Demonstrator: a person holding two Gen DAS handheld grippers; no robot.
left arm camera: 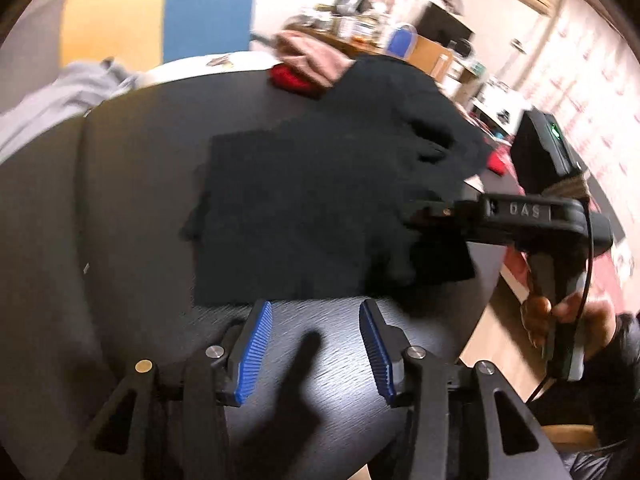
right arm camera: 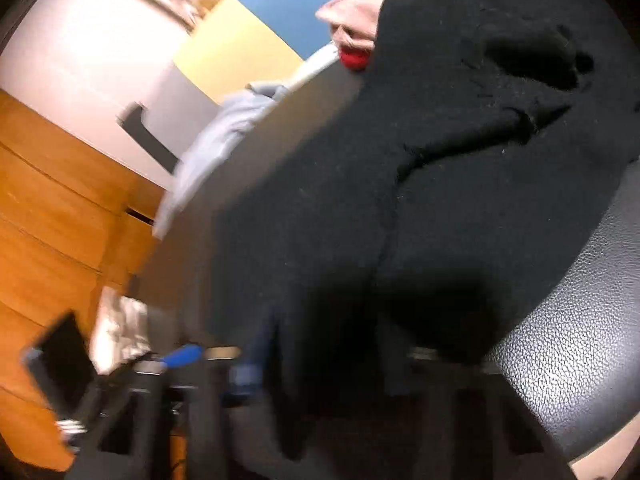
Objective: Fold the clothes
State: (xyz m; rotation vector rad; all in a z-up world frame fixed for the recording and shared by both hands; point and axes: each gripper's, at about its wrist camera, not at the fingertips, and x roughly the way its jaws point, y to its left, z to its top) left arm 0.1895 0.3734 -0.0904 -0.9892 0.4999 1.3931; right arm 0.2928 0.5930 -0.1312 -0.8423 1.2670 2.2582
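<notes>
A black knit garment (left arm camera: 304,208) lies spread over the middle of the dark bench (left arm camera: 132,208). Its left part is flat with a straight near edge, while its right part is bunched and lifted where the right hand-held gripper (left arm camera: 434,210) reaches in from the bench's right edge. The cloth is plain, matte and slightly fuzzy, with pale lint specks showing in the right wrist view, where it (right arm camera: 440,168) fills most of the frame and drapes over the fingers. Those fingers appear to be closed on a fold of the garment, though blur and cloth hide the tips.

The left hand-held gripper (left arm camera: 316,350) hovers just short of the garment's near edge, its two blue ribbed pads (left arm camera: 254,354) spread wide apart with nothing between them.

I count one black garment, one pale grey garment (left arm camera: 52,96) hanging off the bench's far left edge, one pink cloth (left arm camera: 310,58) and one red item (left arm camera: 290,78) at the far edge, touching each other. A person's hand (left arm camera: 568,324) grips the right tool's handle. Raised letters on that tool's body read "GAS" (left arm camera: 524,211), as far as the blur allows.
</notes>
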